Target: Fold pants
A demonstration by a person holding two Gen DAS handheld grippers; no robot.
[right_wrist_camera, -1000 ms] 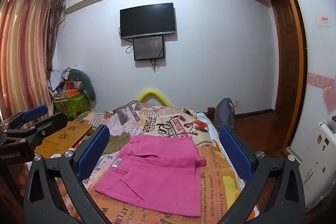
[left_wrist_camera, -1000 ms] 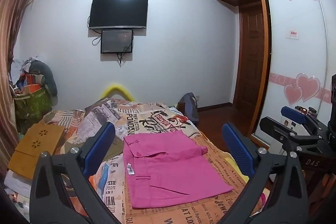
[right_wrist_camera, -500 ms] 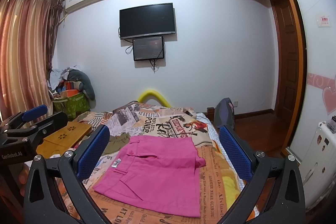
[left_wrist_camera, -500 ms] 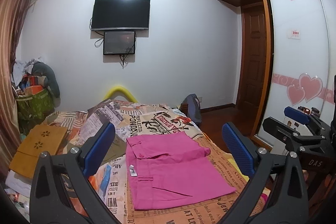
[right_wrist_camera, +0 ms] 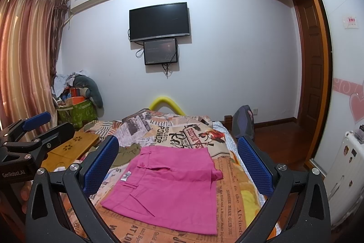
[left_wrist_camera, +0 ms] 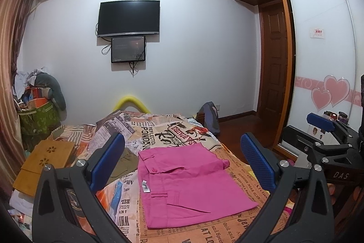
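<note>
Bright pink pants (left_wrist_camera: 191, 183) (right_wrist_camera: 168, 183) lie folded into a flat rectangle on the newspaper-print bedspread (left_wrist_camera: 159, 131) (right_wrist_camera: 177, 131), waistband toward the far wall, a white label on their left edge. My left gripper (left_wrist_camera: 182, 161) hovers above and in front of them, open, nothing between its blue pads (left_wrist_camera: 107, 161). My right gripper (right_wrist_camera: 177, 163) hangs open over the pants too, its pads (right_wrist_camera: 254, 165) wide apart. Each gripper appears at the edge of the other's view: the right one (left_wrist_camera: 327, 136), the left one (right_wrist_camera: 34, 131).
A bamboo lap desk (left_wrist_camera: 43, 165) (right_wrist_camera: 70, 149) rests on the bed's left side beside an olive garment (left_wrist_camera: 122, 163) (right_wrist_camera: 127, 152). A cluttered green bag (left_wrist_camera: 38, 120) sits in the far left corner. A backpack (right_wrist_camera: 244, 122), wooden floor and wardrobe (left_wrist_camera: 323, 56) lie right.
Both grippers drifted slightly; the left wrist view shifted so the room sits a bit further right and lower. The pants have not moved and both grippers stay open.
</note>
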